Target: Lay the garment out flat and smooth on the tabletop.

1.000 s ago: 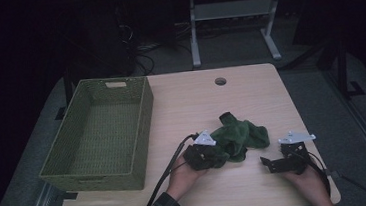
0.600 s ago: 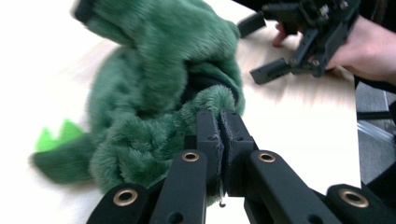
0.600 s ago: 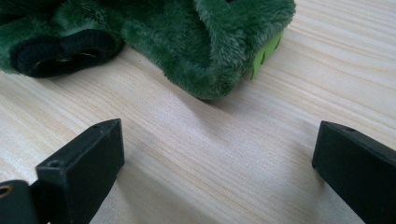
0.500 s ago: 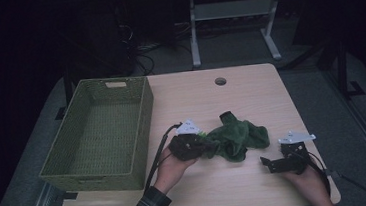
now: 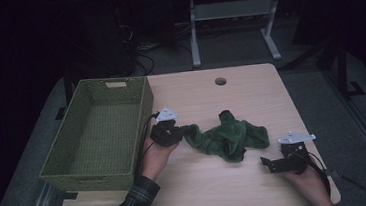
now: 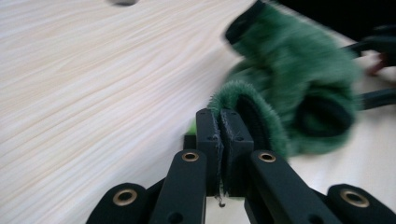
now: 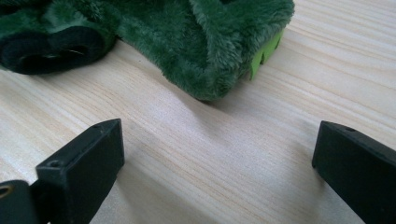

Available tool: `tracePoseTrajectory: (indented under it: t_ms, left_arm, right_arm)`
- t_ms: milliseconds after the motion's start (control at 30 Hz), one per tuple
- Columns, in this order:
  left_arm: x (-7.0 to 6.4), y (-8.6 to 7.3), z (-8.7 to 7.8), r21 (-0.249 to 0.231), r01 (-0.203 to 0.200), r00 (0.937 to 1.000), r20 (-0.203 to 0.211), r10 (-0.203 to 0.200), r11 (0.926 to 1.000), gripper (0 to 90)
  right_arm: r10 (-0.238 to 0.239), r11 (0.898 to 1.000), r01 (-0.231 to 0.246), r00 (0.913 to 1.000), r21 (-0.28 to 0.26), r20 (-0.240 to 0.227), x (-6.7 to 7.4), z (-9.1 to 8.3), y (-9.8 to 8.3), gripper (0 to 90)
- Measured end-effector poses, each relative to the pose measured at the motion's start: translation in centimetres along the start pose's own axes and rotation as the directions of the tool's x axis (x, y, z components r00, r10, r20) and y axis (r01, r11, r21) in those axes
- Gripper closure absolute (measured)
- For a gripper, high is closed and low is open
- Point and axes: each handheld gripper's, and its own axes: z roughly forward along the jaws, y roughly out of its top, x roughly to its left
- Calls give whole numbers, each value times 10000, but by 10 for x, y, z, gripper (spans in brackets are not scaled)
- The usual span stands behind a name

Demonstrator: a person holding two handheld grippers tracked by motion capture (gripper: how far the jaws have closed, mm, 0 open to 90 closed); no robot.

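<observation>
Both tongs are at work on the desk: the left gripper [image 5: 183, 131] is clamped tight on a fold at the edge of the green plush cloth [image 5: 226, 138], its pads [image 6: 219, 135] pinching the pile, while the right gripper [image 5: 265, 162] rests on the wood near the front right corner with its jaws spread wide and nothing between them. Compared with a second ago, the left hand [image 5: 155, 153] has carried its pinch away from the middle of the desk toward the woven basket [image 5: 99, 168], and the cloth has stretched out behind it, its far end lying on the table [image 5: 250, 94]. To my eye that means the cloth is being hauled to the basket, with the lift over the rim yet to come. The basket wall stands just beside the left gripper, so it looks to need height there; the back of the desk lies bare, and the right gripper sits close to the front edge.
</observation>
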Motion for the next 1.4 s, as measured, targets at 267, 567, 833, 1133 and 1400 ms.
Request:
tracePoseTrajectory:
  t_ms: [267,567,833,1133,1400]
  left_arm:
    - [-2,6,-14,-396,36,9944,-1052,-77,9992,620]
    - [-21,14,-30,-752,-271,9995,-199,257,9968,510]
    - [-13,1,-8,-163,-348,9994,-98,347,9993,516]
    - [2,-16,19,850,-237,9986,-461,277,9961,501]
    - [4,-22,33,1481,-148,9996,-214,182,9889,668]
  right_arm:
    - [3,10000,-3,10000,1,0,0,0,0,22]
    - [-30,9999,30,10000,158,-40,2,-4,1,112]
    - [-189,9977,104,9915,-670,-1287,25,-21,9,242]
    - [-941,9916,688,9648,-1097,-2455,58,-16,21,414]
    - [-1173,9918,1006,9613,-786,-2492,67,2,31,567]
